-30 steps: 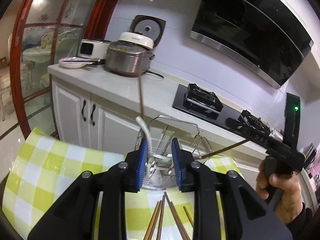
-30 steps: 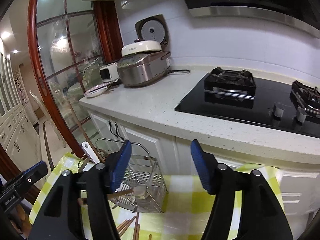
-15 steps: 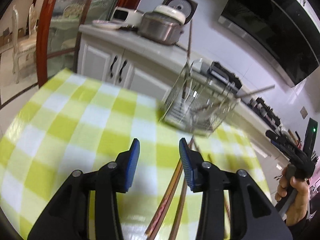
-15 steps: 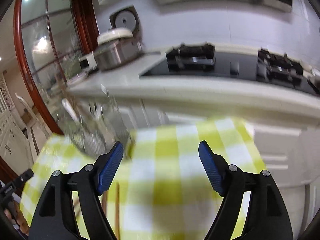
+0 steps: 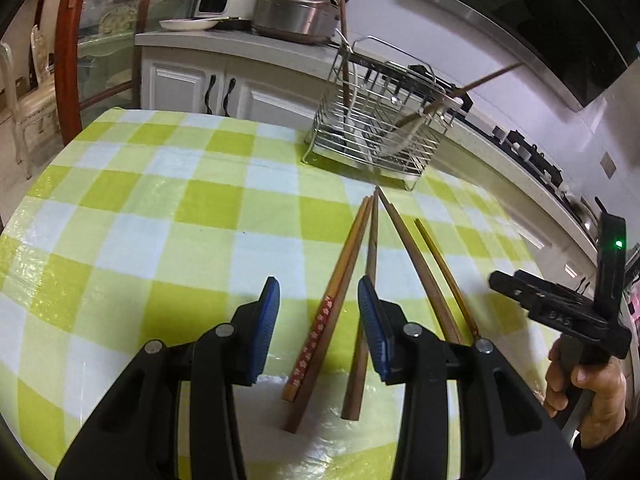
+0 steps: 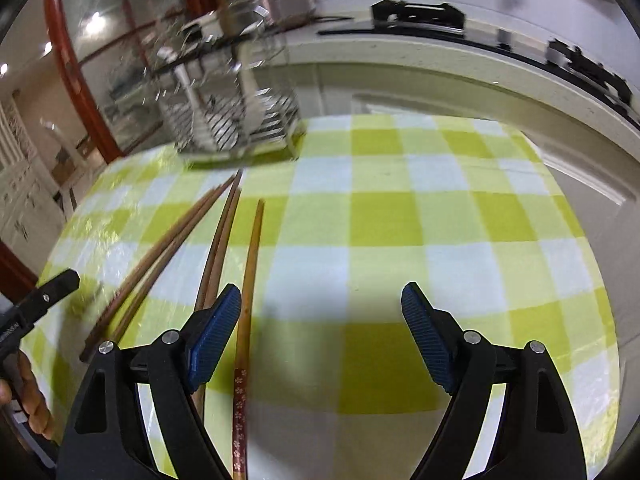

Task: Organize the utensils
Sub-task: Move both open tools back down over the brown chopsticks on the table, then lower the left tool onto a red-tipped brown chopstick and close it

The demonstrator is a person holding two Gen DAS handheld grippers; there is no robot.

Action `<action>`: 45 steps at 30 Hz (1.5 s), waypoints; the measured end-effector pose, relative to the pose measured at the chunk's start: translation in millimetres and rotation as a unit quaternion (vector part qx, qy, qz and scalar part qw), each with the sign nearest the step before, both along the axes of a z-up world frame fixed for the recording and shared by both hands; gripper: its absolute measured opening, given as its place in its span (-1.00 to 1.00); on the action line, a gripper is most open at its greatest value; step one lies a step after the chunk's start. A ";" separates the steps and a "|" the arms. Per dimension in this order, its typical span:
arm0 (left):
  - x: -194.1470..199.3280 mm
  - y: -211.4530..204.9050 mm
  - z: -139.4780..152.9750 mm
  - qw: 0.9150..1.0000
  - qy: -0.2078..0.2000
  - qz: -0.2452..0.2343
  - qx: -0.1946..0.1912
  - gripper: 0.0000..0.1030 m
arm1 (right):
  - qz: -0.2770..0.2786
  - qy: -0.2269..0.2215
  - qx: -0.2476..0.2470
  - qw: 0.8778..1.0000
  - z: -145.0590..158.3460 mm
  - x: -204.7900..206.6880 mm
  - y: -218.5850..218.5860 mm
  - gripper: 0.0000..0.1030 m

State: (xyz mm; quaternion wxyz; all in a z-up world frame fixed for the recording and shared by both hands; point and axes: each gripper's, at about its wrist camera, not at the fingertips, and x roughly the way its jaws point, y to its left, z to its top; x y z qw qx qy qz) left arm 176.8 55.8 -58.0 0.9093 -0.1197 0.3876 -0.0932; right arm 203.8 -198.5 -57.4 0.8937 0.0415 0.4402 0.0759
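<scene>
Left wrist view: the left gripper (image 5: 319, 312) stands partly open, holding nothing, low over the checked tabletop (image 5: 160, 216). Loose chopsticks (image 5: 372, 264) lie fanned on the cloth, their long axes running away from the gripper toward the wire utensil rack (image 5: 376, 136) standing ahead and slightly right. The flower-printed chopstick (image 5: 324, 320) lies between the pads without touching either; a plain one passes under the right pad, the remainder lie further right. The right gripper (image 5: 560, 312), with the person's hand (image 5: 584, 384) on its grip, shows at the far right edge. Right wrist view, motion-blurred: the right gripper (image 6: 321, 328) is wide, its jaws opening, with only bare cloth midway between them. A thin printed chopstick (image 6: 248, 304) lies just inside its left pad; the others lie beyond that pad, all pointing toward the rack (image 6: 236, 120) ahead-left. Judgement: the left gripper is better aligned for the next pick, already straddling a stick along its length.
</scene>
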 end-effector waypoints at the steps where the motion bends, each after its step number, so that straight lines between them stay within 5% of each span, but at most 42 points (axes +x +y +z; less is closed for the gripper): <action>1: 0.2 0.0 0.1 1.000 0.000 -0.001 -0.001 -0.24 | 0.002 0.003 -0.003 1.000 -2.1 1.7 3.1 0.51; 11: 1.6 11.4 -0.5 1.000 0.003 0.013 -0.005 -0.24 | 0.018 0.028 -0.046 0.998 -11.8 29.8 29.0 0.40; 20: 34.7 1.0 -1.1 0.999 0.017 -0.041 0.019 -0.25 | 0.034 0.044 -0.070 0.996 -18.9 41.4 47.3 0.04; 25: 59.6 -14.0 -6.2 0.993 0.032 -0.096 0.059 -0.36 | 0.048 0.039 -0.071 0.996 -18.0 42.1 49.0 -0.45; 30: 76.0 -31.2 -15.5 0.985 0.045 -0.135 0.094 -0.52 | 0.053 0.033 -0.068 0.996 -17.7 38.2 46.2 -0.56; 45: 102.7 -53.8 -27.8 0.976 0.061 -0.163 0.133 -0.60 | 0.048 0.042 -0.065 0.996 -17.5 32.9 30.3 -0.56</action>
